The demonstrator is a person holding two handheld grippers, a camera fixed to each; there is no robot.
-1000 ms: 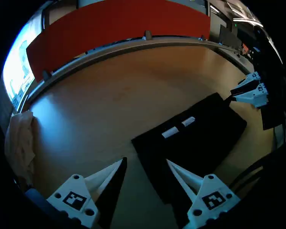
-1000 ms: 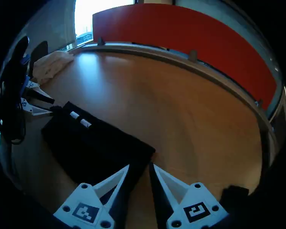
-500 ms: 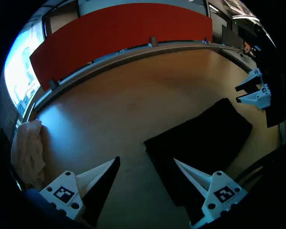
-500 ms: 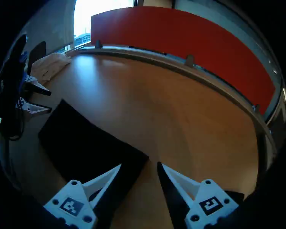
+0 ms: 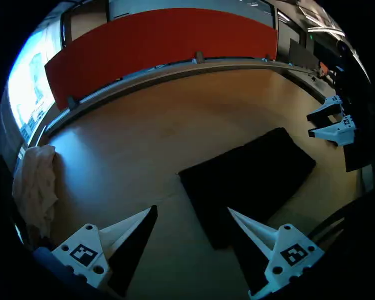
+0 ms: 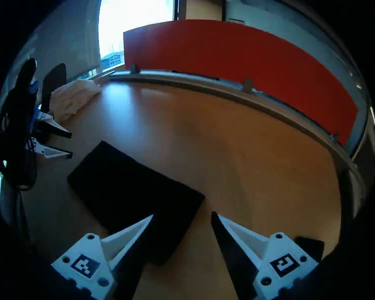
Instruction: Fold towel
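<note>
Hovering above folded black towel [image 5: 247, 170] on table [image 5: 137, 125], left gripper [image 5: 191, 209] and right gripper [image 6: 182, 215] spread wide, gripping nothing; seeming mostly done, possibly needing another fold.

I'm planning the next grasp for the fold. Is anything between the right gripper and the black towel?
Nothing visible is. The right gripper hangs open right over the near corner of the black towel, which lies flat on the wooden table. The cream cloth lies far off at the table's corner.
</note>
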